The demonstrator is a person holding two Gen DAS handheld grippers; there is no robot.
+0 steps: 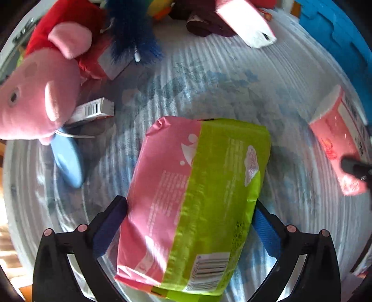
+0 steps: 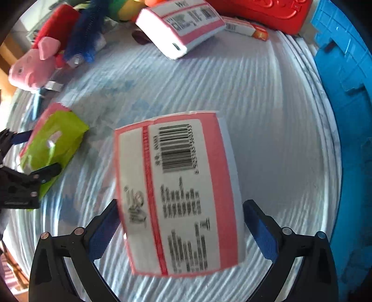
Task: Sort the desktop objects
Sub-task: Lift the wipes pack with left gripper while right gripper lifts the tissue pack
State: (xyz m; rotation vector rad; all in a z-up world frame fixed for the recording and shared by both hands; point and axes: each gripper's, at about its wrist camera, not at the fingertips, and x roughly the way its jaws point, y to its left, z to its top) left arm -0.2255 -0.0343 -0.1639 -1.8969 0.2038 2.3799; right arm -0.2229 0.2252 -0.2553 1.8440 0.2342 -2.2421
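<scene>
1. Lying flat on the pale striped tabletop [image 1: 209, 76], a pink-and-green packet [image 1: 197, 197] is sitting between the two fingers of the left claw [image 1: 186, 223], whose jaws are standing wide; whether the blue pads [image 1: 265, 234] are touching the packet's sides cannot be told.
2. Resting in the same way, a pink-and-white barcoded pack [image 2: 179, 195] is lying label-up between the wide-spread fingers of the right claw [image 2: 181, 227], with a gap showing beside its right pad [image 2: 262, 232].
3. Sitting side by side on the cloth, the two packs are lying near each other, the green packet [image 2: 53, 144] to the left of the barcoded one.
4. Crowding the far left edge are a pink plush pig [image 1: 39, 93] in red, a blue fuzzy brush [image 1: 132, 34] and a small barcoded box [image 1: 93, 110].
5. Leaning at the far side is another pink-and-white pack [image 2: 181, 27], beside a red box [image 2: 267, 11].
6. Running along the right edge is a blue plastic crate [image 2: 344, 93].
</scene>
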